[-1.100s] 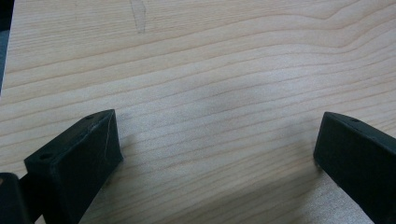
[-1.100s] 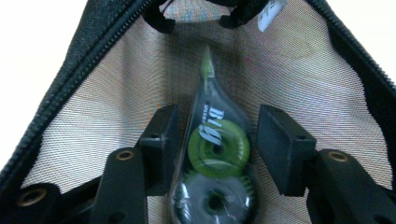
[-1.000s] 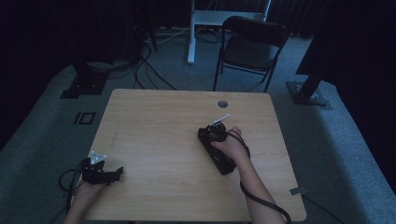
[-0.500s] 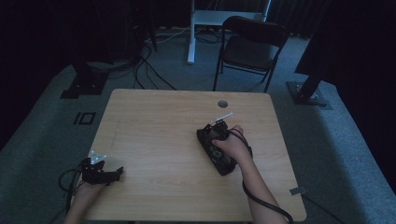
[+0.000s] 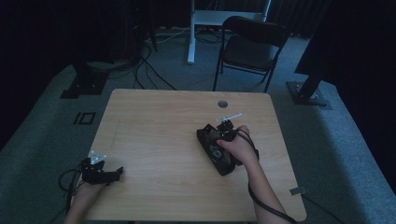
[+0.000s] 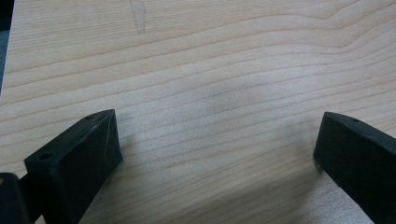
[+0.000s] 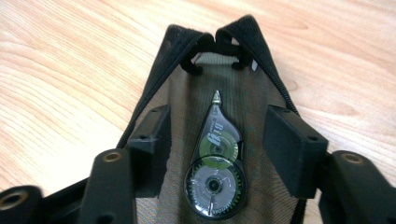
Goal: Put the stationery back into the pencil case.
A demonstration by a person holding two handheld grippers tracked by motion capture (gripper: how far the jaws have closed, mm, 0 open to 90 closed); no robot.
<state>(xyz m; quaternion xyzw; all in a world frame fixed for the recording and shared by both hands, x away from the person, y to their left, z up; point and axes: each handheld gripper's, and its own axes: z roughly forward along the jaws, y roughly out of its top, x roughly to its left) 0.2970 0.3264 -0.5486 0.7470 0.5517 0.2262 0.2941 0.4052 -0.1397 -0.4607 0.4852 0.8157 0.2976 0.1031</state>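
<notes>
Resting on: the light wooden table [image 5: 154,126] carries a black mesh zip pouch [image 5: 215,150], which serves as the landmark below.
Pouch contents: a clear teardrop-shaped correction tape dispenser with green and grey gears [image 7: 215,163] lies on the mesh of the pouch, its pointed tip aimed at the pouch's far, zip-pull end.
Pouch position: right of the table's middle, lying at a slant, with the round cable hole in the tabletop [image 5: 222,103] beyond its far end.
Right gripper [image 7: 219,149]: directly over the pouch, jaws spread apart with the tape dispenser between them, neither jaw touching it; nothing is clamped.
Right hand [image 5: 240,147]: wrapped around that gripper, on the right side of the pouch, with a cable trailing back along the forearm.
Left gripper [image 5: 100,171]: well to the left of the pouch, near the table's left front corner, low over bare wood; its jaws stand wide apart with only wood grain between them.
Left hand [image 5: 88,189]: behind that gripper, at the table's front edge.
Beyond the pouch: a dark folding chair [image 5: 252,46] stands on the grey carpet past the table's far edge.
</notes>
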